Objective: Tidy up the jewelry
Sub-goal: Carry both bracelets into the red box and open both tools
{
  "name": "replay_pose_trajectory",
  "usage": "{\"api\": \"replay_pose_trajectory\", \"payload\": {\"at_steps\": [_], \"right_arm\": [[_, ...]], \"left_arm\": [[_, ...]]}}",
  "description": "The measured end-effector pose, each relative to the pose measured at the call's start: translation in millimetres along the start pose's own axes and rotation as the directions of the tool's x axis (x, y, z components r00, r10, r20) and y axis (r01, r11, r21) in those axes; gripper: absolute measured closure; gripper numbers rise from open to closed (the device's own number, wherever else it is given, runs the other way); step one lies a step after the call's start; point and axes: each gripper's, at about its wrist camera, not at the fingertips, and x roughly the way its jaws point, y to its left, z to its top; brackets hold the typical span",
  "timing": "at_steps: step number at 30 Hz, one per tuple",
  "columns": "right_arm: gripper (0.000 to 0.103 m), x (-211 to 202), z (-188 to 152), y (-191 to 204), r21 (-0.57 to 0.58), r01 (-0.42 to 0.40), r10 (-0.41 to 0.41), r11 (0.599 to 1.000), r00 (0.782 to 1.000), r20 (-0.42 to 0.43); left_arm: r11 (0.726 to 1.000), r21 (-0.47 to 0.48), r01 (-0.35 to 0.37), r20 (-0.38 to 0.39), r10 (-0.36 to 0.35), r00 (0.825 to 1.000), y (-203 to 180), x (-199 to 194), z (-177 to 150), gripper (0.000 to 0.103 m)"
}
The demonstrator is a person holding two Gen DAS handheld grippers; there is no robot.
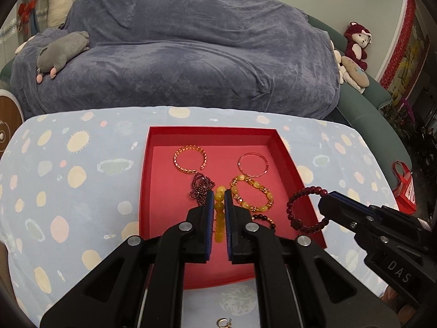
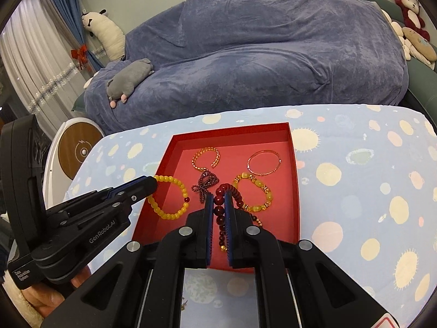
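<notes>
Table (image 1: 82, 164) covered in a light blue cloth with cream, pink and pale green spots. Red shallow tray (image 1: 289, 164) sits directly on it, about centre, open side up. In the left wrist view, a small gold earring (image 1: 224, 322) lies on the cloth at 6 o'clock from the tray, near the table's near edge, apart from the tray. The right wrist view shows spotted cloth at 3 o'clock of the tray.
</notes>
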Motion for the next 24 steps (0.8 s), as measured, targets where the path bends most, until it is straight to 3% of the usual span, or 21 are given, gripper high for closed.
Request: {"api": "replay_pose_trajectory", "payload": {"at_steps": [8, 16, 18, 19, 20, 24], "right_arm": [[0.096, 49, 7, -8, 0.004, 0.044, -0.043, 0.999, 0.997, -0.058], [0.095, 96, -1, 11, -0.046, 0.028, -0.034, 0.999, 0.991, -0.128], [0.095, 102, -2, 16, -0.048, 0.018, -0.024, 0.999, 0.990, -0.139], [0.095, 104, -2, 17, -0.048, 0.019, -0.026, 0.999, 0.989, -0.143], [0.093, 104, -2, 18, -0.046, 0.019, -0.025, 0.999, 0.990, -0.138], [0.091, 88, 1, 23, -0.060, 0.027, -0.032, 0.998, 0.995, -0.094]], "left_arm": [[0.999, 0.007, -0.049, -0.064, 0.050, 0.997, 27, 51, -13, 0.095], [0.996, -0.007, -0.087, -0.075, 0.086, 0.993, 40, 59, -22, 0.094], [0.995, -0.017, -0.095, -0.075, 0.094, 0.993, 42, 58, -25, 0.084], [0.994, -0.020, -0.105, -0.068, 0.103, 0.992, 42, 56, -25, 0.072], [0.994, -0.019, -0.112, -0.054, 0.110, 0.992, 42, 54, -27, 0.067], [0.993, -0.009, -0.114, -0.028, 0.113, 0.993, 40, 43, -29, 0.066]]}}
